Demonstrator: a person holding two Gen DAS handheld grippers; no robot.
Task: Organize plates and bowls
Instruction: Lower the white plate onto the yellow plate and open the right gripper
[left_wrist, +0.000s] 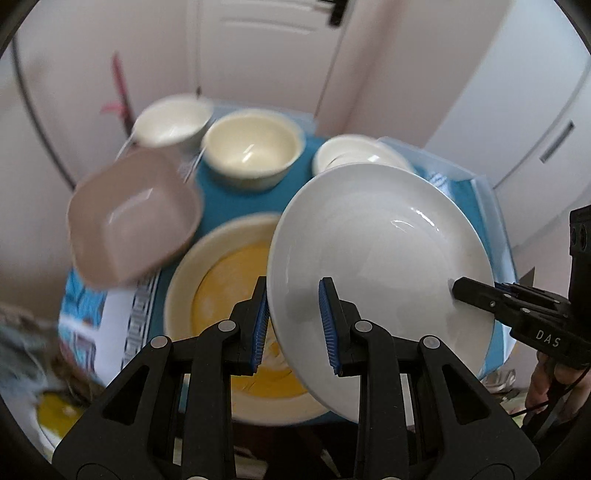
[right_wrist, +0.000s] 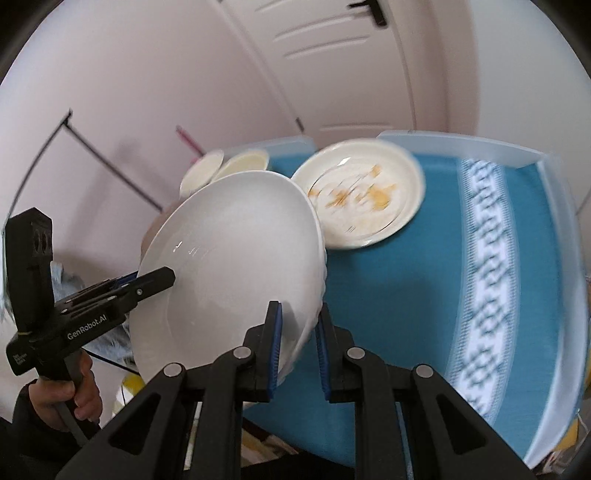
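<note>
A large white plate (left_wrist: 380, 258) is held tilted above the blue table between both grippers; it also shows in the right wrist view (right_wrist: 236, 254). My left gripper (left_wrist: 293, 325) is shut on the plate's near rim. My right gripper (right_wrist: 298, 347) is shut on the opposite rim and appears in the left wrist view (left_wrist: 476, 295). Below the plate lies a cream plate with a yellow centre (left_wrist: 221, 295). A pink square bowl (left_wrist: 133, 218), a cream bowl (left_wrist: 253, 147) and a white bowl (left_wrist: 171, 120) stand behind.
A cream plate with food smears (right_wrist: 365, 195) lies at the back of the blue patterned tablecloth (right_wrist: 424, 295). A translucent raised edge (right_wrist: 546, 192) borders the table. A white door and pink wall stand behind.
</note>
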